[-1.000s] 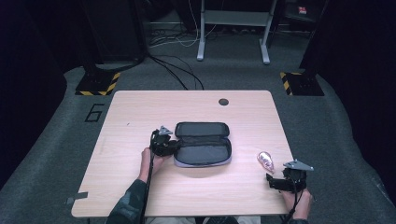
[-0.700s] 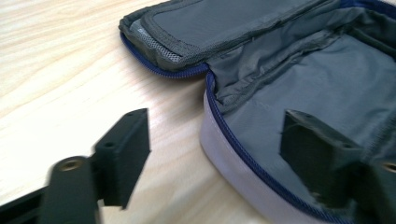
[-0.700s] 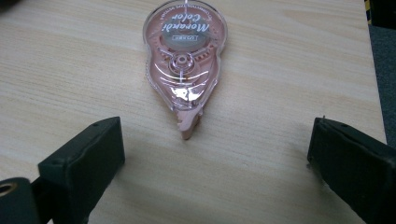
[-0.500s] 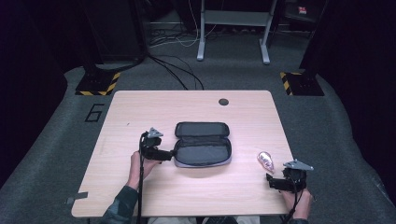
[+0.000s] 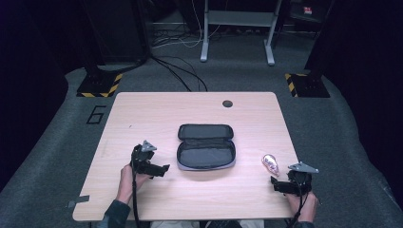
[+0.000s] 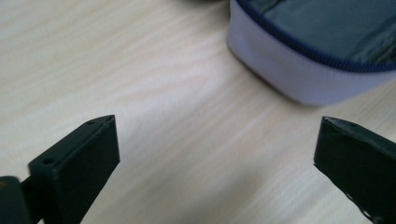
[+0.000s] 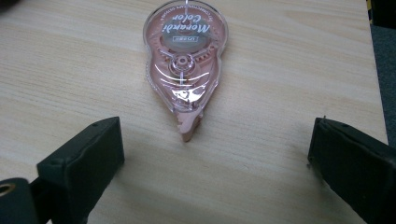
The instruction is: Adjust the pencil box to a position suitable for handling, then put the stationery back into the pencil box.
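Here, the pink correction-tape dispenser (image 7: 186,63) lies flat on the wooden table (image 5: 142,114), near the right edge and toward the near side, well to the right of the open pencil case (image 5: 206,146); in the right gripper view its tip points back at the camera, its rounded end away; nothing touches it.

Right gripper (image 5: 281,186) — jaws spread wide, holding nothing; it sits just near of the dispenser, lined up along its length, so a straight push forward would likely bring the jaws to either side of the narrow waist; that alignment reads as a set-up for a pick.

Pencil case: unzipped and laid open at the table's middle, dark lining upward, lid folded to the far side; probably the place the dispenser is meant for, since the open half faces up and is unobstructed.

Left gripper (image 5: 159,168) — also released, jaws wide apart and empty; just left of the case's near-left corner, apart from it; the left gripper view shows the pale side wall and blue zip ahead of the jaws; likely placed to steady the case if needed.

Far side of the table: a small dark round grommet (image 5: 227,103); beyond, cables on the grey floor.
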`<act>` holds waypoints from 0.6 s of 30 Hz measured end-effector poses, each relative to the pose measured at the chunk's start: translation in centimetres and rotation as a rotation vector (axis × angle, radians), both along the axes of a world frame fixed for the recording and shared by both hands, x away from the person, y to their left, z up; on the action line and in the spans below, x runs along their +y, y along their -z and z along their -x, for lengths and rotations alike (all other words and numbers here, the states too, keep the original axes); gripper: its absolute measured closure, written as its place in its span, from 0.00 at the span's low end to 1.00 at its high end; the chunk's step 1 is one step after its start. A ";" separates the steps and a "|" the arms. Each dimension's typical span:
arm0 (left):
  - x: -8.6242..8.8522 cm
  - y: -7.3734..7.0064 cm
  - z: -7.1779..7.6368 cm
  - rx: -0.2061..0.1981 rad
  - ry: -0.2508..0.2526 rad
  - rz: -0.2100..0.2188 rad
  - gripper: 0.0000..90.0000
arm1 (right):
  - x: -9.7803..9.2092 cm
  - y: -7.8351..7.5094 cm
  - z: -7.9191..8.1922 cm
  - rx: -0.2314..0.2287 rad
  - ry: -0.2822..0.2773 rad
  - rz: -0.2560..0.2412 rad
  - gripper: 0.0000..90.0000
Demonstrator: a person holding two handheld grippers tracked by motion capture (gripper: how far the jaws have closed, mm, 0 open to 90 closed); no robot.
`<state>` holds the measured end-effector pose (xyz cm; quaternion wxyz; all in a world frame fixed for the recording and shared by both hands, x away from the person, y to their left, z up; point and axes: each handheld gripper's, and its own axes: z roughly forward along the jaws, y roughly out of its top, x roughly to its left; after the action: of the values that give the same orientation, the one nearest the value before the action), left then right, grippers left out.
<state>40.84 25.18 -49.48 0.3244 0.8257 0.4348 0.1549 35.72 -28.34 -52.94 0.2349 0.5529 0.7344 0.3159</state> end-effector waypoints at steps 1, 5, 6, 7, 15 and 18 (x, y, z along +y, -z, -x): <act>0.0 0.0 0.0 0.000 0.000 0.000 0.00 | 0.0 0.0 0.0 0.000 0.000 0.000 0.03; 1.1 1.2 0.8 -0.008 -0.033 -0.021 0.00 | 0.0 0.0 0.0 0.000 0.001 0.000 0.03; 1.5 1.8 1.1 -0.007 -0.060 -0.019 0.00 | 0.0 0.0 0.0 0.001 0.002 -0.001 0.03; 1.6 2.2 1.3 -0.010 -0.077 -0.013 0.00 | 0.0 0.0 0.0 0.001 0.001 0.000 0.03; 2.5 3.3 2.3 -0.042 -0.097 -0.022 0.00 | -0.4 -0.3 0.1 -0.009 0.009 -0.047 0.02; 2.6 3.5 2.4 -0.060 -0.103 -0.006 0.00 | -0.4 -0.8 0.4 -0.014 0.009 -0.066 0.02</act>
<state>38.43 27.73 -52.95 0.3263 0.7982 0.4663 0.1975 35.32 -28.77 -52.10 0.2229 0.5613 0.7196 0.3427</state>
